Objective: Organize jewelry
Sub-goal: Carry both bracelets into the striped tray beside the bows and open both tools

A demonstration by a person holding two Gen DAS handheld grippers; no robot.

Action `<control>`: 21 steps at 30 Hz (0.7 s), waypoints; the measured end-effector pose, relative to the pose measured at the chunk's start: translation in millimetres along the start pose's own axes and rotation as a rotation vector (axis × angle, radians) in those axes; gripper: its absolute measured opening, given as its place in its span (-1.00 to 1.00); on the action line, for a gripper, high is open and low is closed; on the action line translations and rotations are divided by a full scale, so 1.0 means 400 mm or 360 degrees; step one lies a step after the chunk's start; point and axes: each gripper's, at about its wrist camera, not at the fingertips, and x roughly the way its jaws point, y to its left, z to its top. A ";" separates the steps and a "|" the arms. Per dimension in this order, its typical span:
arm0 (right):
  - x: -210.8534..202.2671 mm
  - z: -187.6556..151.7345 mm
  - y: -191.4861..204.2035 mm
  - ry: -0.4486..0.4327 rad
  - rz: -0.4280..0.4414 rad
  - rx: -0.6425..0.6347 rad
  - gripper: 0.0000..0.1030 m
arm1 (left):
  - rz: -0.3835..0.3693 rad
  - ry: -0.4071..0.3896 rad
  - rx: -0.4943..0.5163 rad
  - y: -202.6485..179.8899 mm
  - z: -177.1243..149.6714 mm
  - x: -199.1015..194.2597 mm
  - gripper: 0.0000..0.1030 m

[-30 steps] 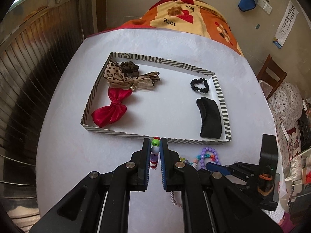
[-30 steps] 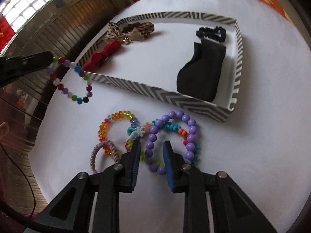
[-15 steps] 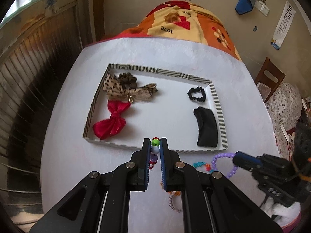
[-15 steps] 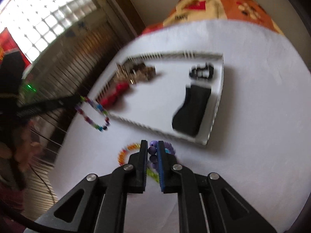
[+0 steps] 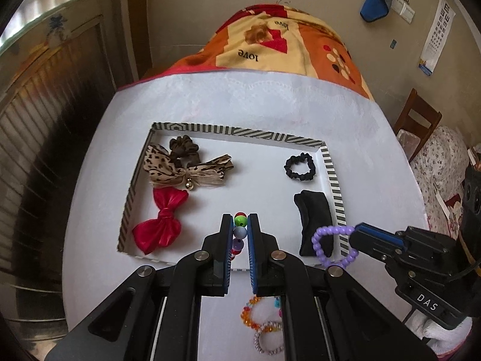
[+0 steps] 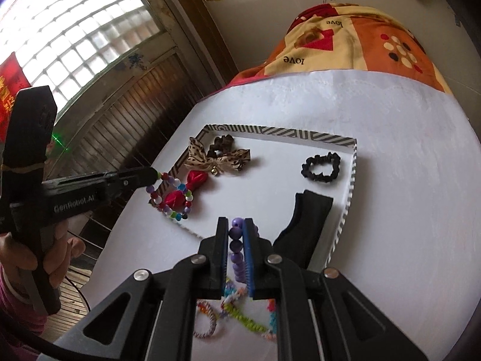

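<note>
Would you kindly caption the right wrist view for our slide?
Right gripper lifts a purple bead bracelet toward the striped tray.

A beige wall (image 5: 210,6) fills the top of the frame. A glass-block window (image 6: 69,39) glows at upper left above wooden slats (image 6: 126,111). A wooden chair (image 5: 418,123) stands at right; an eye chart (image 5: 436,36) hangs upper right. An orange patterned blanket (image 5: 285,45) lies beyond the white surface (image 5: 240,102).

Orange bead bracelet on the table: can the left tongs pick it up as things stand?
Probably not: the left tongs are shut on the multicoloured bead bracelet, and the orange bead bracelet lies beneath them.
</note>
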 end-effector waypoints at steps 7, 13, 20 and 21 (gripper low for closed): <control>0.088 0.049 -0.020 0.0074 -0.0027 -0.0002 -0.82 | -0.0016 0.0077 0.0002 0.002 0.020 0.098 -1.00; 0.175 0.093 -0.027 0.0145 -0.0010 -0.0009 -0.82 | 0.0035 0.0147 -0.0014 0.042 0.032 0.187 -1.00; 0.278 0.155 -0.012 0.0225 0.0024 -0.0068 -0.82 | 0.0119 0.0205 -0.0086 0.133 0.042 0.250 -1.00; 0.290 0.164 -0.012 0.0234 0.0024 -0.0078 -0.82 | 0.0131 0.0211 -0.0096 0.146 0.043 0.257 -1.00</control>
